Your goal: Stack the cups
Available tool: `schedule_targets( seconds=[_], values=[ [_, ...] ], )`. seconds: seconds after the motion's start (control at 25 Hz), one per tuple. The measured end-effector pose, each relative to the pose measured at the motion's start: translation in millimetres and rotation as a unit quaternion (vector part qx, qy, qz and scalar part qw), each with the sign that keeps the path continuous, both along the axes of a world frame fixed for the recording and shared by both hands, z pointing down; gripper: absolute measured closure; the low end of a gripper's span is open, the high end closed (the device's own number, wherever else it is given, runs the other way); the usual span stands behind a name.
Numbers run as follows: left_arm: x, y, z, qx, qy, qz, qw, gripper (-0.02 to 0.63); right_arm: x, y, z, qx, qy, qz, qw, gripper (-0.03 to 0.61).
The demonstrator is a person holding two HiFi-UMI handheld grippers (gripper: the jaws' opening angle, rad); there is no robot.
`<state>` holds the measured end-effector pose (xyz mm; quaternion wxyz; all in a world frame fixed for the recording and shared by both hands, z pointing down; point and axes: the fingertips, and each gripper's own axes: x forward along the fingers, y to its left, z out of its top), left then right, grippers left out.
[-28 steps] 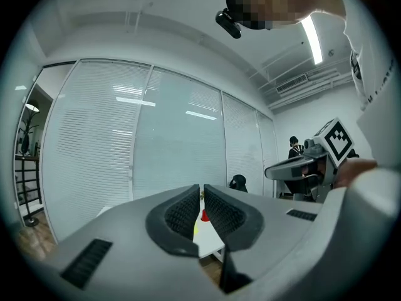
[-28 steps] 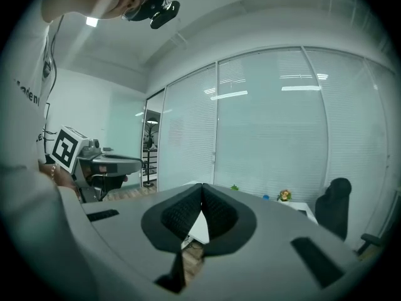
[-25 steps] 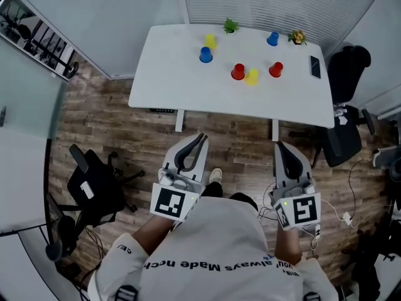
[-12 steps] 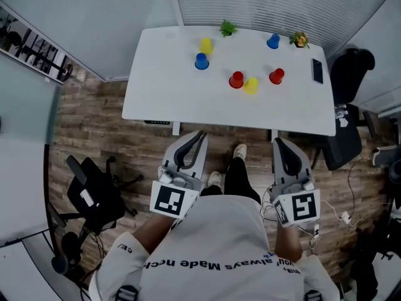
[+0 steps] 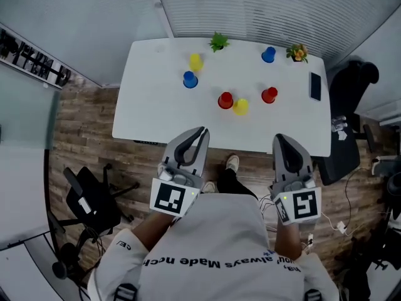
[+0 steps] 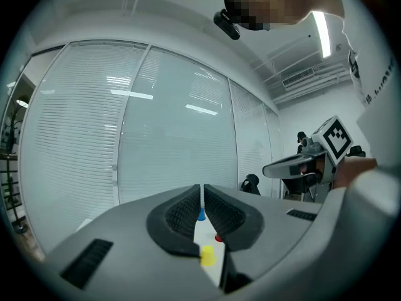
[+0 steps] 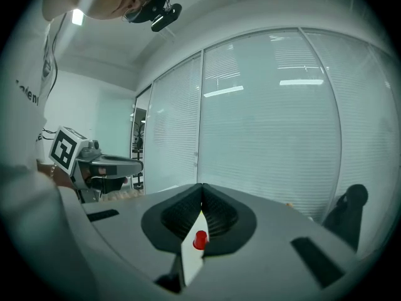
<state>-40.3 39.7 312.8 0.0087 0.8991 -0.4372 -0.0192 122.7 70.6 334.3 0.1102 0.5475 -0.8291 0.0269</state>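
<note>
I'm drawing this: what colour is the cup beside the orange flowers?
The cup is blue, clearest in head view.

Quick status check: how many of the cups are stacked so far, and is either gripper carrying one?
Done: nothing. All six cups stand singly on the table: back yellow cup, left blue cup, middle red cup, front yellow cup close beside it, right red cup, back blue cup. In hand: nothing; left gripper and right gripper are shut and empty, near the table's front edge. Left: all the stacking.
</note>
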Motion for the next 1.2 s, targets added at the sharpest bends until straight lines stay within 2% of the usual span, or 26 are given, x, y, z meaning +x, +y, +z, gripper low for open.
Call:
schedule_targets(
  seconds=[0.28,0.56,0.76,1.04,1.2],
  values=[
    [42,-62,-3,-0.003,-0.001,-0.012,0.9999,0.588,48,-62,-1,-0.003,0.003,-0.004,1.0,0.571],
    [65,-105,0,-0.002,-0.005,-0.028,0.9996,0.588,73,-107,2,-0.003,0.007,-0.021,1.0,0.571],
    [72,-126,1,0.0,-0.009,-0.028,0.9996,0.588,80,-129,5,-0.009,0.013,-0.024,1.0,0.571],
    [63,-151,1,-0.008,-0.014,-0.013,0.9998,0.588,71,-159,4,-0.005,0.009,-0.017,1.0,0.568],
    [57,-161,2,-0.011,-0.013,-0.007,0.9998,0.588,71,-175,36,-0.022,0.003,-0.01,1.0,0.541]
  ],
)
